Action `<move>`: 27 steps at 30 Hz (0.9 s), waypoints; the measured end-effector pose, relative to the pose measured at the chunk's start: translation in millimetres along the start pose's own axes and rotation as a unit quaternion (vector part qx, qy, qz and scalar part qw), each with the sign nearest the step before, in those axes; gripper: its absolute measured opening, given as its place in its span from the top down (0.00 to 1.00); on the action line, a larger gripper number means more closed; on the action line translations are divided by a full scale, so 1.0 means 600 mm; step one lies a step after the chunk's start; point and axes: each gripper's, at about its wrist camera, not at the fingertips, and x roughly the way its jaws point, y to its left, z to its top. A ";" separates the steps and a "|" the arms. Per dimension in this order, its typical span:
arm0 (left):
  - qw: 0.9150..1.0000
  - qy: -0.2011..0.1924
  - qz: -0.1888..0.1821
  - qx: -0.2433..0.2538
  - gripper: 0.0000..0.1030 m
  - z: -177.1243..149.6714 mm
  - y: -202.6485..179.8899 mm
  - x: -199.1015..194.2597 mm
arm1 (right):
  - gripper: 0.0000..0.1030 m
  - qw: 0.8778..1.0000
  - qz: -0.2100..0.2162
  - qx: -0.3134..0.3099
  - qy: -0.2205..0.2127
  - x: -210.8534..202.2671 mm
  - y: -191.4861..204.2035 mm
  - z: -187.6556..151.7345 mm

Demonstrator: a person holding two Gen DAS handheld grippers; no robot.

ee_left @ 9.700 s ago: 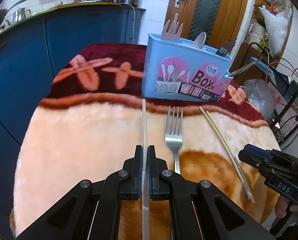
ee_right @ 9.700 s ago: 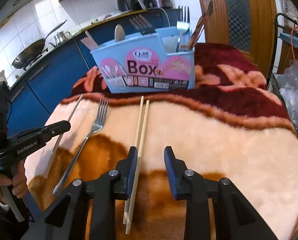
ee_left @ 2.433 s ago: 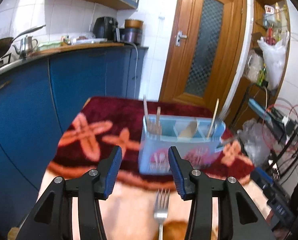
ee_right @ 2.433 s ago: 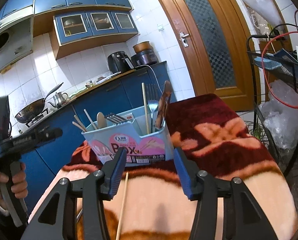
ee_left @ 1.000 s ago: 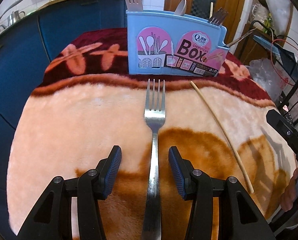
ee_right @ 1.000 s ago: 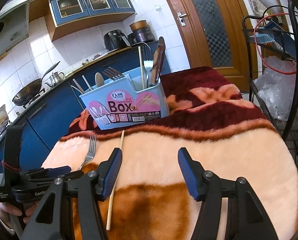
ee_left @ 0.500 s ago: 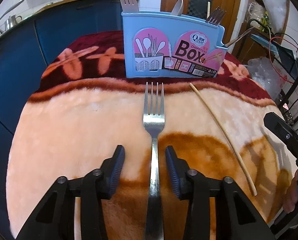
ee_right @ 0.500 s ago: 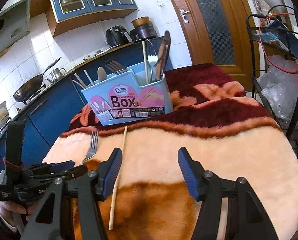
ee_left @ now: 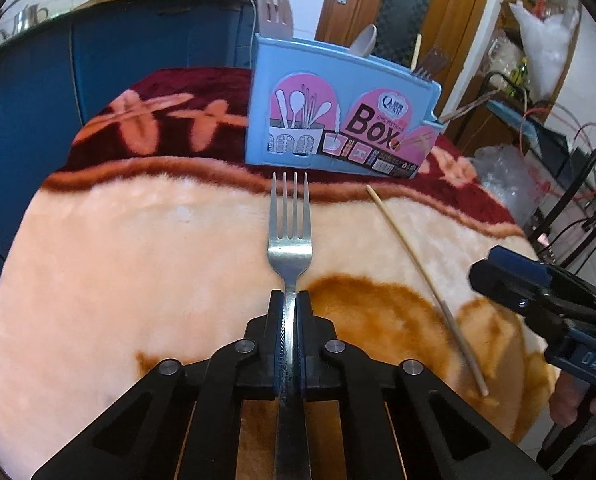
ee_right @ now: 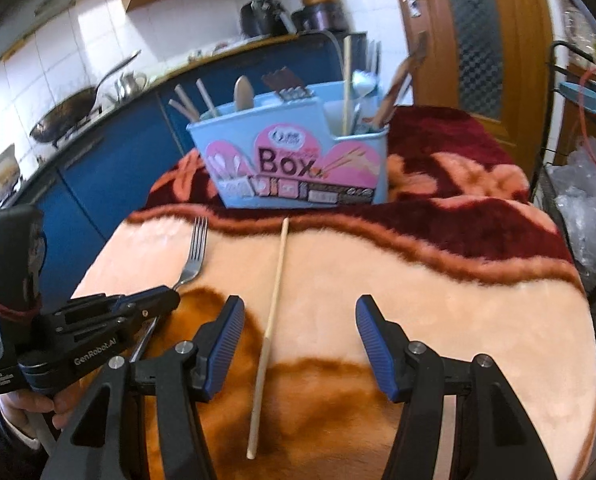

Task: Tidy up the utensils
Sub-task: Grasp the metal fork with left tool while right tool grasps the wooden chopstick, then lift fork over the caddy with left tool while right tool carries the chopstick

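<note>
A steel fork (ee_left: pixel 289 236) lies on the plush blanket (ee_left: pixel 138 248), tines toward the blue utensil box (ee_left: pixel 337 120). My left gripper (ee_left: pixel 289 300) is shut on the fork's handle just behind its head; the same gripper shows in the right wrist view (ee_right: pixel 166 300), with the fork (ee_right: pixel 194 256) ahead of it. One wooden chopstick (ee_left: pixel 421 276) lies right of the fork; in the right wrist view the chopstick (ee_right: pixel 272 304) lies near the left finger (ee_right: pixel 226 340) of my open, empty right gripper (ee_right: pixel 299 344). The box (ee_right: pixel 298 168) holds several utensils upright.
Blue kitchen cabinets (ee_left: pixel 98 60) stand behind and left of the table. A wooden door (ee_right: pixel 473 32) is behind the box. A wire rack with plastic bags (ee_right: pixel 585 200) stands at the right. The blanket's edge (ee_right: pixel 577 320) drops off at the right.
My left gripper has closed on the fork's handle; half a second ago its fingers stood open on either side of it. The right gripper has dropped lower over the chopstick.
</note>
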 end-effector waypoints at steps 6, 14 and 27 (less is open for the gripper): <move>1.000 -0.017 -0.022 -0.015 0.95 -0.004 0.018 -0.013 | 0.41 0.998 -0.002 -0.039 0.059 0.031 0.030 0.018; 0.997 -0.049 -0.048 -0.026 0.95 -0.006 0.039 -0.033 | 0.72 0.987 -0.021 -0.059 0.149 0.085 0.052 0.034; 0.992 -0.097 -0.075 -0.029 0.95 -0.008 0.044 -0.060 | 0.92 0.983 -0.013 -0.048 0.175 0.101 0.038 0.045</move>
